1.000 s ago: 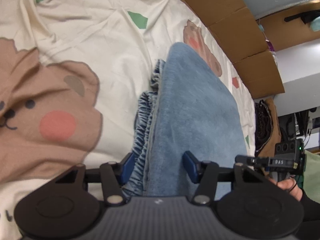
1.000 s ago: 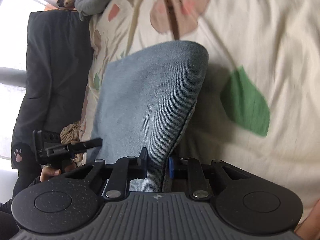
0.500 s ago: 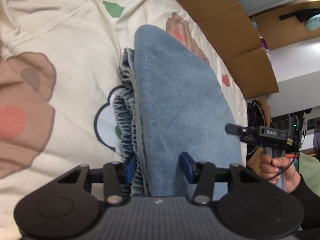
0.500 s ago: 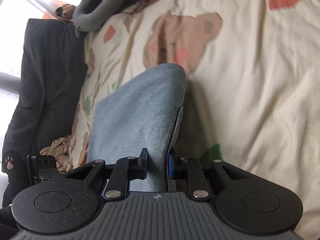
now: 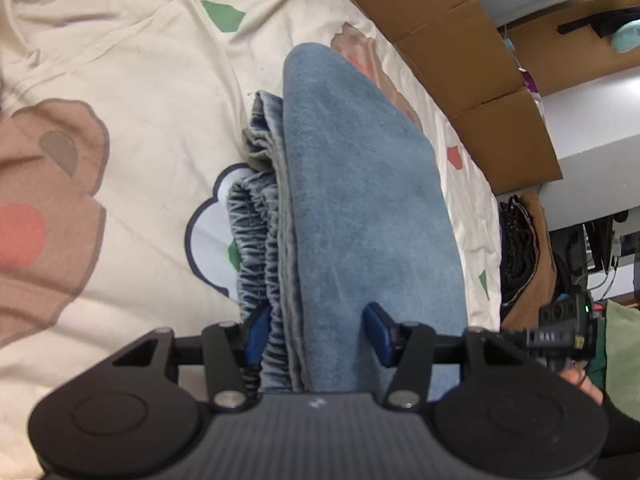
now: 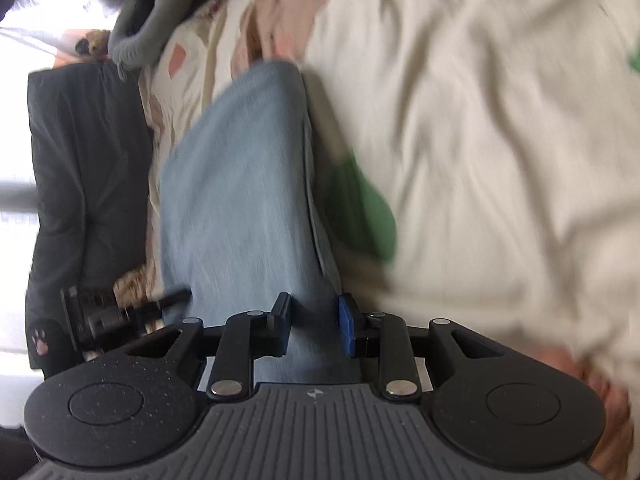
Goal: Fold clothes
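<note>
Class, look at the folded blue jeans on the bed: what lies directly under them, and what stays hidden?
Under the blue jeans lies the cream cartoon bedsheet; a white cloud print peeks out beside the gathered waistband. The sheet beneath the denim is covered.

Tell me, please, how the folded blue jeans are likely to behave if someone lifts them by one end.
The jeans would probably sag and unfold: they are soft stacked layers with a gathered waistband. They look fairly heavy for cloth, being thick denim. On the cream bedsheet they should drag rather than slide.

jeans (image 5: 360, 208): blue denim, matt, gathered elastic waist | bedsheet (image 5: 132, 80): cream printed cotton, creased | boxes (image 5: 448, 28): brown cardboard, matt
</note>
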Tool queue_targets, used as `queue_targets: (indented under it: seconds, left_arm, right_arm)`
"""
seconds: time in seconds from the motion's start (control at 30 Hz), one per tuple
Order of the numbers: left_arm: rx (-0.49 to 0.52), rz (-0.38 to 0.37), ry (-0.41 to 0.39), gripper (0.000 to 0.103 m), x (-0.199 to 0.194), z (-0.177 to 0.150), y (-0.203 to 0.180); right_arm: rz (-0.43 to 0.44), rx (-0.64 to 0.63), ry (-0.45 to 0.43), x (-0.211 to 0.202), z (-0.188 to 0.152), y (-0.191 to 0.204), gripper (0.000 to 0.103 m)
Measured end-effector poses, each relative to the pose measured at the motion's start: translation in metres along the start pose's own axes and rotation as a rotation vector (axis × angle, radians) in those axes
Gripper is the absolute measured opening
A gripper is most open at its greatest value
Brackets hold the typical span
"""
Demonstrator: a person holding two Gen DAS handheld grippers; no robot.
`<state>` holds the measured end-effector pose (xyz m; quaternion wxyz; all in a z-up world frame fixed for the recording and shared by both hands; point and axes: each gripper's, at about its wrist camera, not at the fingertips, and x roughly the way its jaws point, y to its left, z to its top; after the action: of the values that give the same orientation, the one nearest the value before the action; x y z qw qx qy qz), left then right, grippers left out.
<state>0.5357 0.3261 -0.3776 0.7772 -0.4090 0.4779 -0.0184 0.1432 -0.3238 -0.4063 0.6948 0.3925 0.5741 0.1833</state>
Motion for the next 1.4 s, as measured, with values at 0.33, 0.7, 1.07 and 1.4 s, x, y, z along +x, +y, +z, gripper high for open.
queue_targets:
  seconds: [0.33, 0.7, 1.07, 1.4]
  left_arm:
    - [0.042, 0.056, 0.004, 0.055, -0.006, 0.009, -0.008]
    - [0.084, 0.127, -0.038, 0.053, -0.021, 0.020, -0.021]
    - [0.063, 0.110, -0.029, 0.054, -0.031, 0.006, -0.012]
    - [0.041, 0.091, -0.040, 0.054, -0.038, 0.001, -0.005]
  right_arm:
    - [0.024, 0.025, 0.044, -0.014, -0.028, -0.005, 0.025]
    - [0.014, 0.003, -0.035, -0.021, -0.010, -0.005, 0.024]
    - [-0.002, -0.081, 0.076, -0.008, -0.032, 0.006, 0.025]
    - [-0.016, -0.071, 0.006, -0.012, -0.008, 0.016, 0.043]
